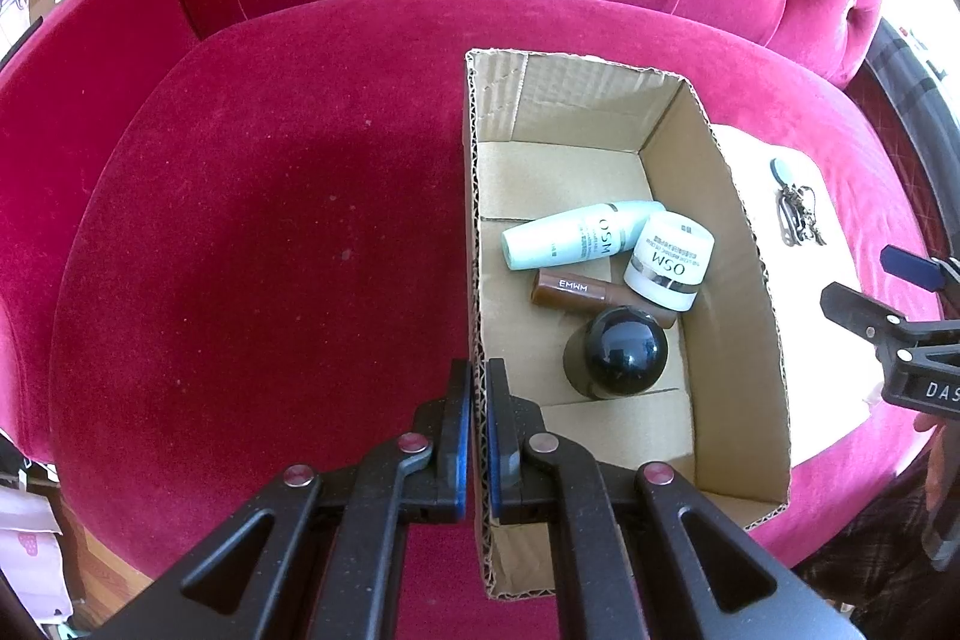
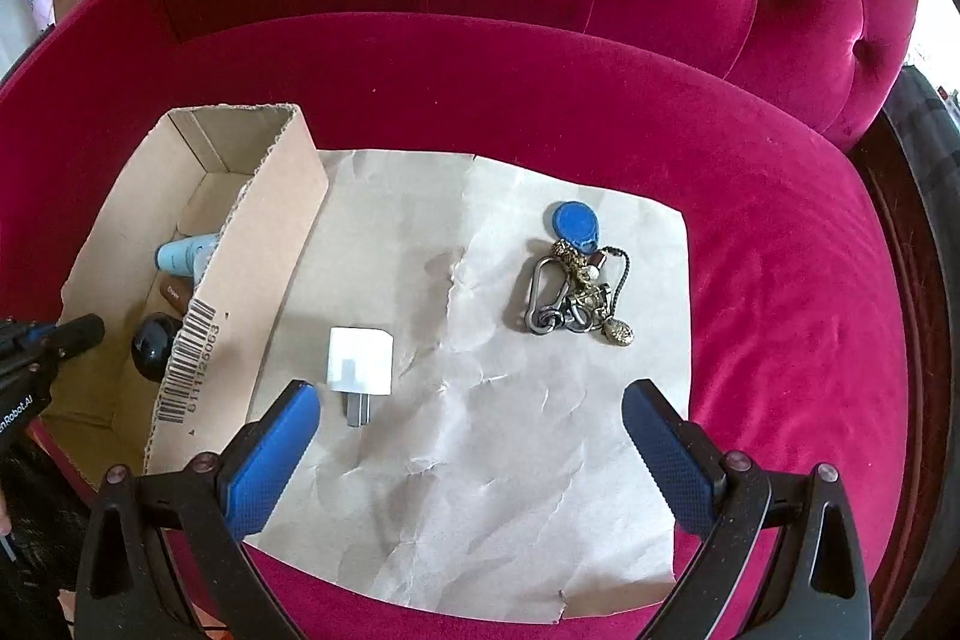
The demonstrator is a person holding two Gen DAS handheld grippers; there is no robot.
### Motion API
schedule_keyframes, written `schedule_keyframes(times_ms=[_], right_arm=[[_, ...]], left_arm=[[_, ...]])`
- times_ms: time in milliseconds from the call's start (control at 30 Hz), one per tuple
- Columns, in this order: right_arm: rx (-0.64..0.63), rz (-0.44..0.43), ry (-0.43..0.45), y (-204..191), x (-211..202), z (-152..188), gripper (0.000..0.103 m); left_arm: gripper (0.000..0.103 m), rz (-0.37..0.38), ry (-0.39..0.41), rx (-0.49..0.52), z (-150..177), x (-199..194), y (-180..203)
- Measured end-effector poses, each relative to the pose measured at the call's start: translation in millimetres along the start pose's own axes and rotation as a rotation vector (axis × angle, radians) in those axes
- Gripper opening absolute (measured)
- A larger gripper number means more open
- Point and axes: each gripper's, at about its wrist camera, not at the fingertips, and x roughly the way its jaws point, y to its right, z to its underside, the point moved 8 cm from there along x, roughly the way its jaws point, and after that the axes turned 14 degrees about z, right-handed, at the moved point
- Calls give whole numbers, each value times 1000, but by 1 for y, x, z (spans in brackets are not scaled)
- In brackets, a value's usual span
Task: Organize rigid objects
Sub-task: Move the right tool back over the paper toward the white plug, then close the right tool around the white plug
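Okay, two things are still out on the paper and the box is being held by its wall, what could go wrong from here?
1. The left gripper pinches only one thin wall of the cardboard box; a tug could bend it or tip the bottles inside.
2. The key bunch is a loose tangle, so the open right gripper may catch only one ring and leave the rest dangling.
3. The white charger lies flat on crumpled paper, which could slide when gripped.

Bright daylight, sharp focus, fisheye bending, dark corners
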Motion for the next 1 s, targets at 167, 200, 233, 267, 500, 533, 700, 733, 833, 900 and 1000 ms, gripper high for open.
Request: schedule_keyframes(times_ms=[167,200,233,267,500,533,700,733,833,900,1000], right_arm=[[4,-26,2,-2,2,-3,103],[3,-30,1,-3,3,-2,103],[1,-34,-1,-5,4,-2,103],[-4,-37,-5,-7,6,-2,103],[-41,-74,-24,-24,20,-1,103],[-44,-75,-25,-25,21,-2,103],[-53,-79,-30,-31,32,-5,102],[-54,-78,-30,-32,33,-5,102],[-54,-80,-26,-36,35,-6,96],[-58,-85,-28,-39,35,-6,87],[-66,-107,-48,-47,39,-5,77]], left_arm=[[4,0,2,1,0,-1,1],[4,-1,2,3,0,-1,1],[4,-3,1,4,0,-1,1],[4,-3,2,4,0,-1,1],[4,2,-2,2,0,0,-1],[4,2,-2,1,1,0,-1],[4,2,-3,0,1,1,-1],[4,2,-3,-1,0,1,-1],[4,2,-4,-1,0,2,-1],[4,2,-4,0,0,2,-1],[4,2,-4,-1,0,2,-1]])
